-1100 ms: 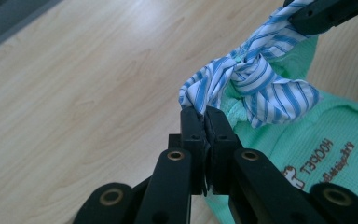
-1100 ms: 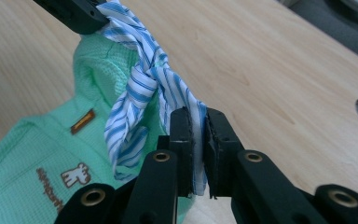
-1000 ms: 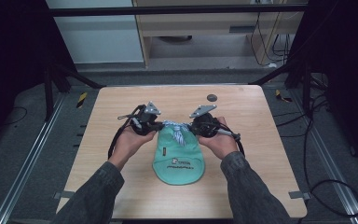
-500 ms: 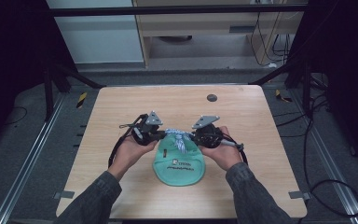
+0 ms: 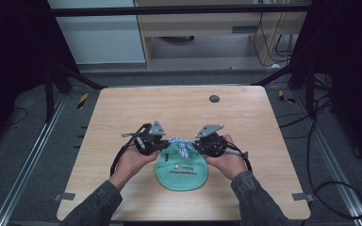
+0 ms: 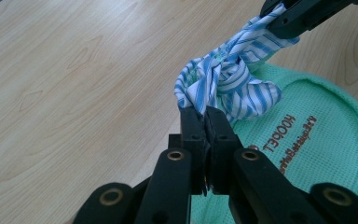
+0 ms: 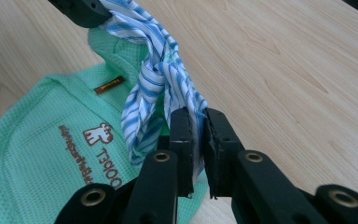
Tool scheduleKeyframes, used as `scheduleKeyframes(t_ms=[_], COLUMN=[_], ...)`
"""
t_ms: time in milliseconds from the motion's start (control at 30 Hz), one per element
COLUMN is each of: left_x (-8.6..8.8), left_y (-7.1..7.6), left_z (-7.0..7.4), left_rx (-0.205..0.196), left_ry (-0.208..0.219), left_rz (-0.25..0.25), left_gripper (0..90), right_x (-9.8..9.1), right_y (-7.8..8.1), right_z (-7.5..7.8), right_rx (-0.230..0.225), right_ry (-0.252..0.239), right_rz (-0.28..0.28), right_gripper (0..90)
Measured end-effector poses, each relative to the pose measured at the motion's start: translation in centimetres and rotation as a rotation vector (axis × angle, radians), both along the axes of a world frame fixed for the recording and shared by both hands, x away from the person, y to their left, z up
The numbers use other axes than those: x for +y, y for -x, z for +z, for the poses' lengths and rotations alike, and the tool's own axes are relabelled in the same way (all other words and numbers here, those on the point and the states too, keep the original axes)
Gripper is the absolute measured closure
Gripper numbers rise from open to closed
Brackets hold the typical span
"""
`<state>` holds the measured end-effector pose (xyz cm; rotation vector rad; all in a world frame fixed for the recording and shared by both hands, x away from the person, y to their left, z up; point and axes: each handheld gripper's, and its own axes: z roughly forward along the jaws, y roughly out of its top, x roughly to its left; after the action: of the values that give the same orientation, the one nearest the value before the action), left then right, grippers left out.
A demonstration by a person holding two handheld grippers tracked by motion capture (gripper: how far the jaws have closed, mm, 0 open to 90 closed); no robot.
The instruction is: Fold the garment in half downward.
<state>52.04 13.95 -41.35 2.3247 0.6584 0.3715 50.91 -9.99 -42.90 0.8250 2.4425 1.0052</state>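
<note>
On the near half of the wooden table (image 5: 122, 117) lies a mint-green pouch (image 5: 181, 172). Both the left gripper (image 5: 162, 145) and the right gripper (image 5: 199, 146) clamp its blue-striped ties (image 6: 228, 81), knotted between them.

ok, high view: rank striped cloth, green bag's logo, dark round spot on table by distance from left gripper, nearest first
1. striped cloth: clamped in left gripper, stretched toward its right.
2. logo on the green bag: just below, toward the person.
3. dark round spot: far side of the table, upper right.
</note>
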Motion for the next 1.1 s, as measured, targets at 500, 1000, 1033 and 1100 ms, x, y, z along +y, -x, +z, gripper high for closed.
scheduleKeyframes(t_ms=[500,1000,1033,1100], left_x=[0.5,1.0,1.0,0.9], left_y=[1.6,2.4,2.5,2.6], left_z=[-0.8,-1.6,-1.7,-1.8], left_rx=[0.023,0.039,0.037,0.039], left_ry=[0.002,0.016,0.014,0.018], left_rz=[-0.024,-0.029,-0.029,-0.033], left_gripper=[87.4,87.4,87.4,87.4], right_x=[0.1,0.1,0.1,0.1], right_y=[1.3,2.1,2.3,2.4], right_z=[-0.1,-0.4,-0.5,-0.6], right_rx=[0.014,0.020,0.021,0.021], right_ry=[0.005,0.010,0.013,0.013], right_rz=[0.026,0.048,0.051,0.051], right_gripper=[81.2,81.0,80.9,80.9])
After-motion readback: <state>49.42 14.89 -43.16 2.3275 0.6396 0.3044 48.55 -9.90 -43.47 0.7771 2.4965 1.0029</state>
